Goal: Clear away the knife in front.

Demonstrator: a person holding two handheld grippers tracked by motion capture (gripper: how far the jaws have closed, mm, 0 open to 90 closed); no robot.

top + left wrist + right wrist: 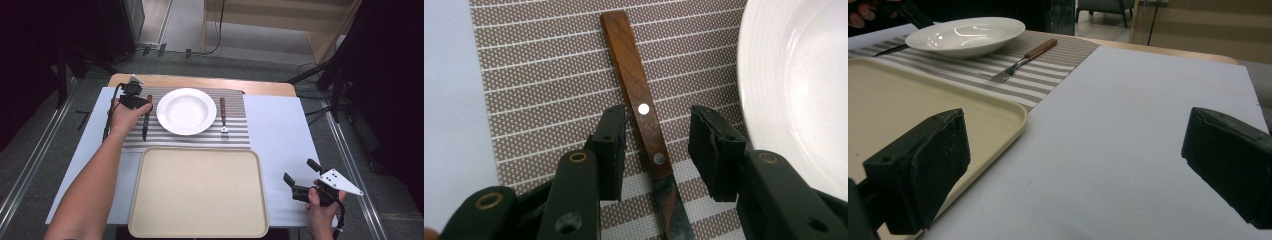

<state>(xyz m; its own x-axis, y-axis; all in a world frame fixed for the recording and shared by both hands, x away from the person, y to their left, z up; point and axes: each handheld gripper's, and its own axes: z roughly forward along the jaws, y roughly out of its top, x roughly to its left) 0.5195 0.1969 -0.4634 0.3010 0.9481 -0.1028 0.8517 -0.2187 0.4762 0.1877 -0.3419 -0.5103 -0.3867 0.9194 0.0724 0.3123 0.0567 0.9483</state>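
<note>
A knife with a brown wooden handle (634, 90) lies on a striped placemat (539, 75), left of a white plate (794, 90). My left gripper (659, 145) is open and straddles the handle near its rivets, one jaw on each side with small gaps. From above, that left gripper (142, 105) sits over the knife (145, 122), beside the plate (186, 111). Right of the plate lies a fork (223, 117). My right gripper (299, 171) is held open with nothing in it over the white table cover, right of a beige tray (197, 192).
The tray (908, 95) is bare and takes up the near middle of the table. Beyond it, the right gripper view shows the plate (965, 35) and the fork (1023, 60) on the placemat. White cover (1128, 140) stretches out to the right. The floor drops away past the table edges.
</note>
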